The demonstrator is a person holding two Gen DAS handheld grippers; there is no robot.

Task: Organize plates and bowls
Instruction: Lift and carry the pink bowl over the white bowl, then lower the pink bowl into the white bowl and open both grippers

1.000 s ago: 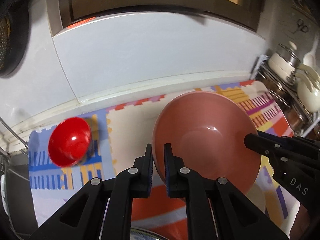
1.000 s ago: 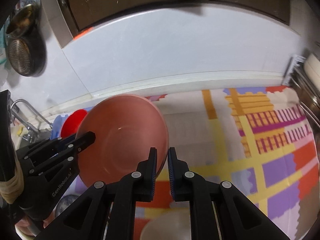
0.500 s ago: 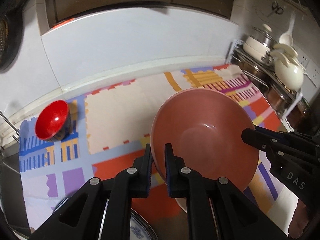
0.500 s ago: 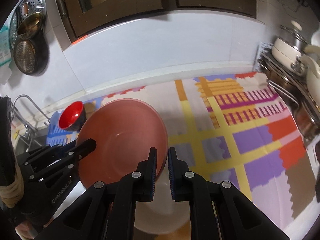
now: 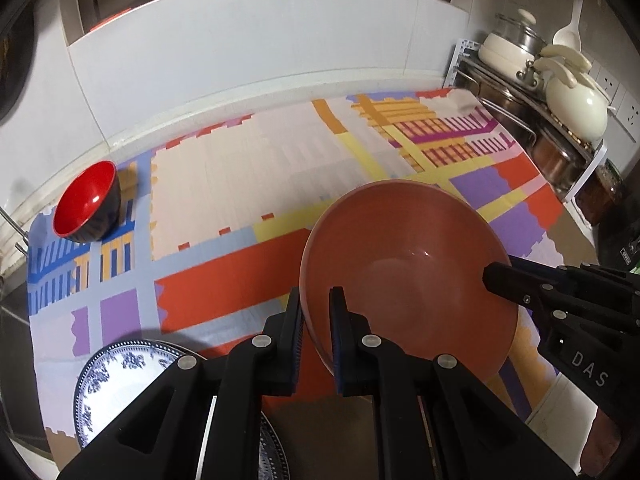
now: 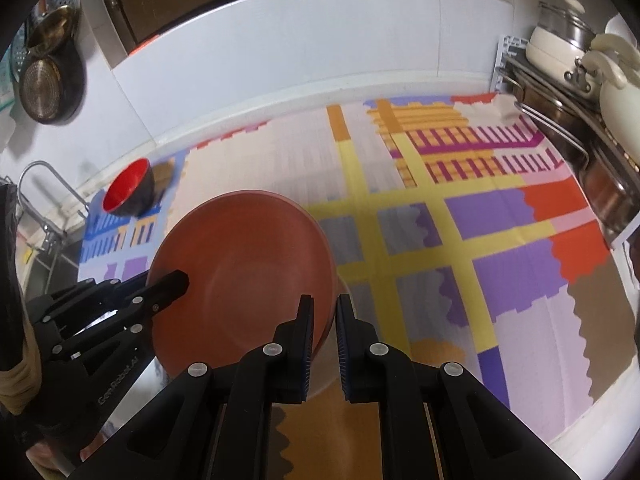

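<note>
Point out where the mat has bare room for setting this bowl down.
Free: the cream patch of the patterned mat between the small red-and-black bowl and the large terracotta bowl. Crowded: the near edge, by the blue-and-white patterned plate.

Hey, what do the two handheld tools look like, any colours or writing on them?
Both are matte black plastic with silver rivets and blue ribbed pads inside the fingers. The left tool shows "GenRobot.AI" lettering in the right wrist view; the right tool shows white "DAS" letters in the left wrist view.
</note>
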